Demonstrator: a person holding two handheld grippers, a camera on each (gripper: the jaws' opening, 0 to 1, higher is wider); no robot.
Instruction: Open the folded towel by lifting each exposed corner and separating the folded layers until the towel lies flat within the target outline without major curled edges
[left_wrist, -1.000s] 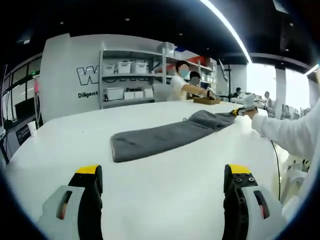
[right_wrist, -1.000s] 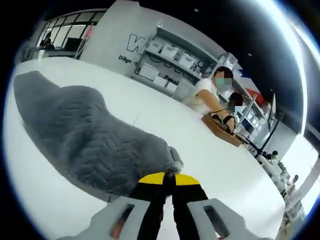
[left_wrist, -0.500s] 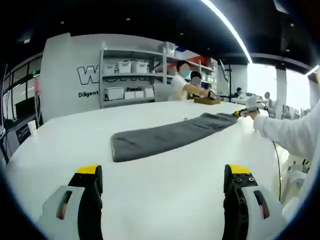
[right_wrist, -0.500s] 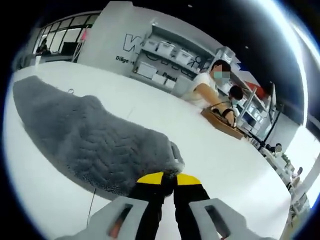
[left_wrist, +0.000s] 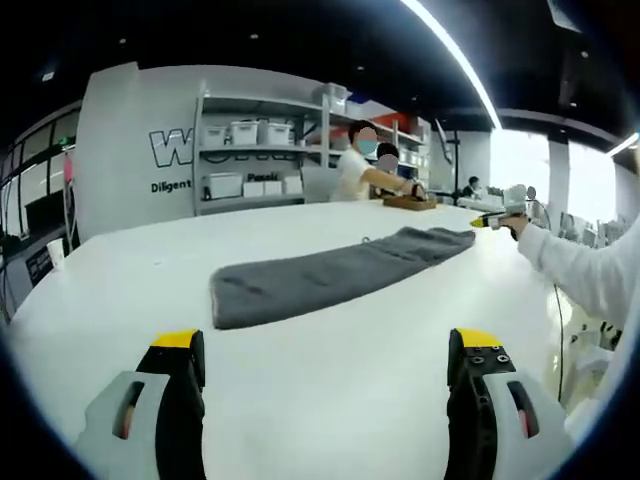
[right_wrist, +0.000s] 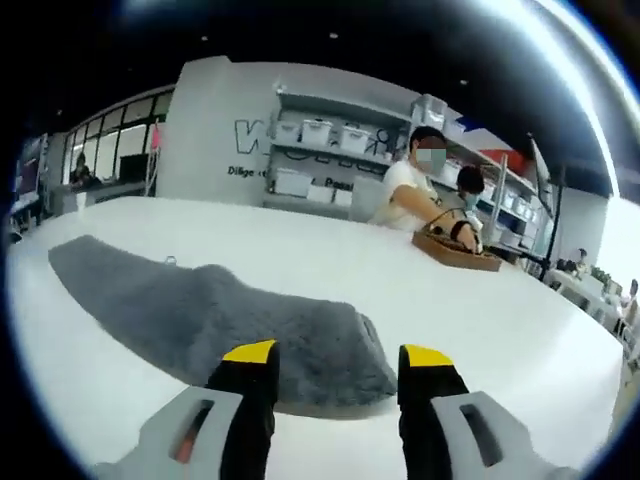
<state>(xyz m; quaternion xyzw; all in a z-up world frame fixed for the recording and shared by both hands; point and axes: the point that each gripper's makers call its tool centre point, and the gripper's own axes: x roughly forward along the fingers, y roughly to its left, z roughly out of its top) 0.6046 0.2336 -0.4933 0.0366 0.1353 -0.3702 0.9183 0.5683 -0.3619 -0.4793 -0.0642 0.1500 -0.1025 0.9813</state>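
Observation:
A long grey towel (left_wrist: 330, 277) lies stretched as a narrow strip across the white table (left_wrist: 330, 400); its fluffy near end (right_wrist: 300, 345) lies just past my right gripper. My left gripper (left_wrist: 325, 350) is open, well short of the towel's left end, with nothing between its jaws. My right gripper (right_wrist: 335, 358) is open too, hovering just off the towel's end, holding nothing. From the left gripper view the right gripper (left_wrist: 492, 220) appears small at the far right, held in a white-sleeved arm (left_wrist: 580, 270), a little beyond the towel's far end.
Two people (left_wrist: 370, 160) stand at the table's far side by a wooden tray (right_wrist: 462, 255). Shelves with white bins (left_wrist: 255, 160) line the back wall. A cable (left_wrist: 555, 330) hangs by the table's right edge.
My right gripper was shut on the towel's end; it has opened and let go, and pulled back slightly. The towel's end has settled flat on the table. The left gripper barely moved.

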